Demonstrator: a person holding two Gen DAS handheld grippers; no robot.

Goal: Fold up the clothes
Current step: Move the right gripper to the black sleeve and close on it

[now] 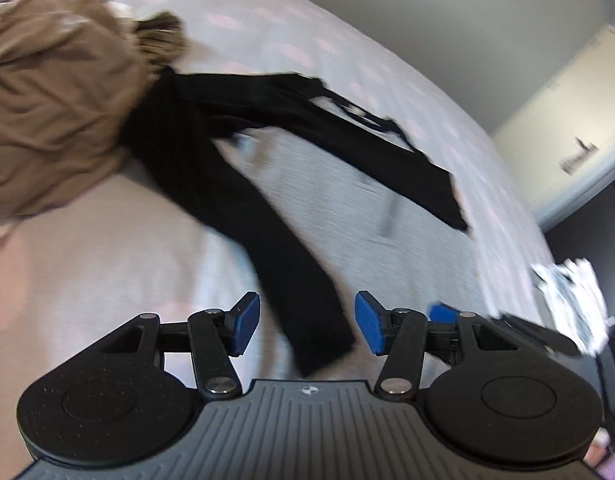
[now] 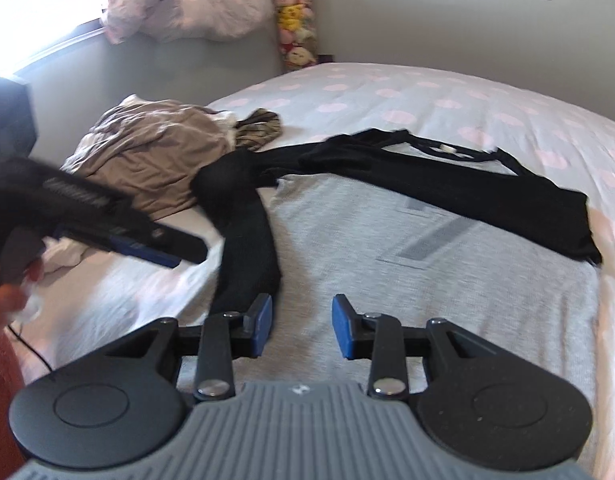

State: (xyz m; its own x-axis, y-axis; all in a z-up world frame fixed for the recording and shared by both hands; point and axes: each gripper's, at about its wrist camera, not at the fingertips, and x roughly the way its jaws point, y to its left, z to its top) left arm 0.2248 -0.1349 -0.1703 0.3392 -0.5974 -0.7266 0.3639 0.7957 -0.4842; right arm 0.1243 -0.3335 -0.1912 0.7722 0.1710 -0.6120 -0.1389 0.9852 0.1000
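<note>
Two hand-held grippers hang empty over a black garment [image 2: 447, 184] spread across a grey T-shirt [image 2: 447, 300] on a bed.

From my remote seat I read no brand or wording; the T-shirt's dark grey print [image 2: 435, 236] is too blurred to make out. My left gripper [image 1: 307, 322] and right gripper [image 2: 302, 326] both stand released, blue pads apart, gripping nothing; one black sleeve end lies below the left jaws. The bed [image 2: 387, 92] wears a pale sheet with pink spots. A crumpled tan garment [image 2: 147, 160] lies just beside the black one. Soft toys [image 2: 295, 20] are stacked in the room's corner by a bright window [image 2: 35, 0]. A hand [image 2: 7, 292] is cut off at the frame's edge.
</note>
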